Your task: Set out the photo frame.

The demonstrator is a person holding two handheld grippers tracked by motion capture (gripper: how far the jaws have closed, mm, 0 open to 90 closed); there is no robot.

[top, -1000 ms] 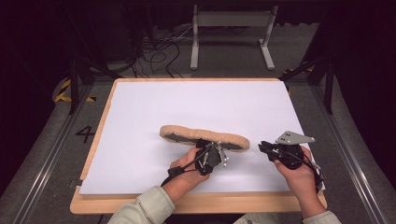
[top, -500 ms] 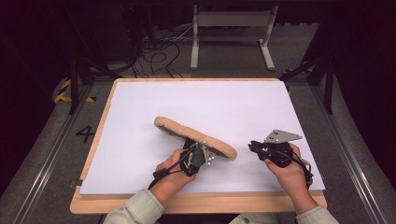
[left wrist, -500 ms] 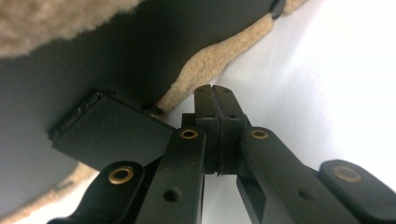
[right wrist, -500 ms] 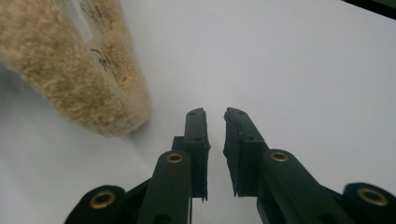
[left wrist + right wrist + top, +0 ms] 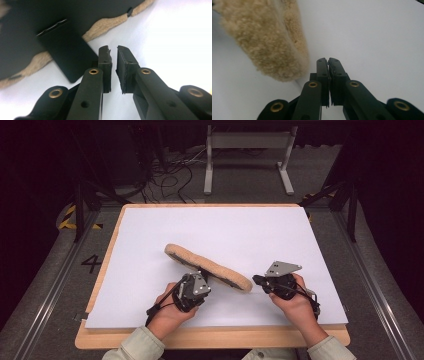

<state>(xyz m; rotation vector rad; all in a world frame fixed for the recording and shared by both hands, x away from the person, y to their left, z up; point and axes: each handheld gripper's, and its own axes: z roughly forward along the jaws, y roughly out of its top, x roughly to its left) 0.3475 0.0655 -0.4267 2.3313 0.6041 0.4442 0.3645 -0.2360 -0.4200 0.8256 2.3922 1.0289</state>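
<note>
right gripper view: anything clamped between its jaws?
No. The right gripper's jaws meet pad to pad with nothing between them, and the fleece insole lies off to their left.

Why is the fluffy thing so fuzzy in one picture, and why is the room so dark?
Right gripper view: the fleece pad sits very close, so it blurs. Left gripper view: the white sheet glares. High view: light falls on the table; the floor behind stays dim.
</note>
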